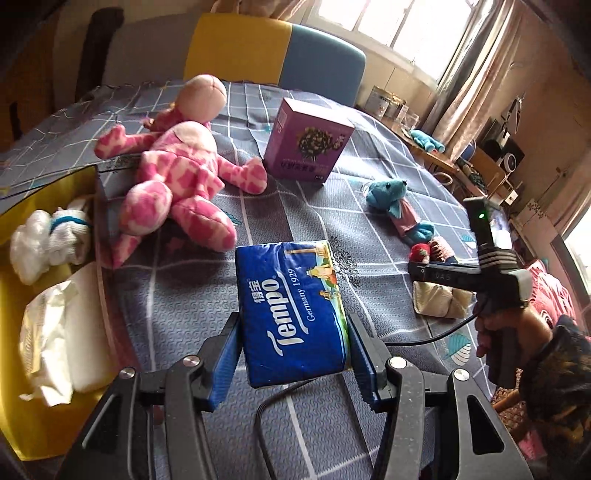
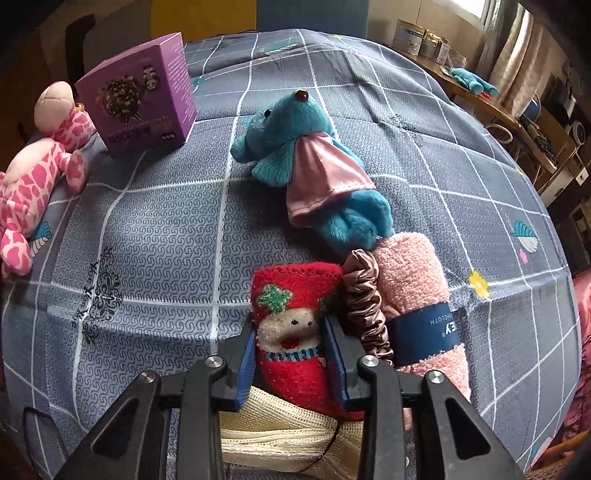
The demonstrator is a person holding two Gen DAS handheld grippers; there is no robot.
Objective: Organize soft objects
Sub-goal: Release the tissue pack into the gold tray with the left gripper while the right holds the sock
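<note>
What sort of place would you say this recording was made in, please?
Probably a lived-in home room. The work surface is spread with a grey checked sheet, curtains hang at a bright window, and a cluttered side table stands by the wall.

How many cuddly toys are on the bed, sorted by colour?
Pink: 1, the pink spotted plush
Blue: 1, the blue plush in a pink cape
Total: 2
</note>
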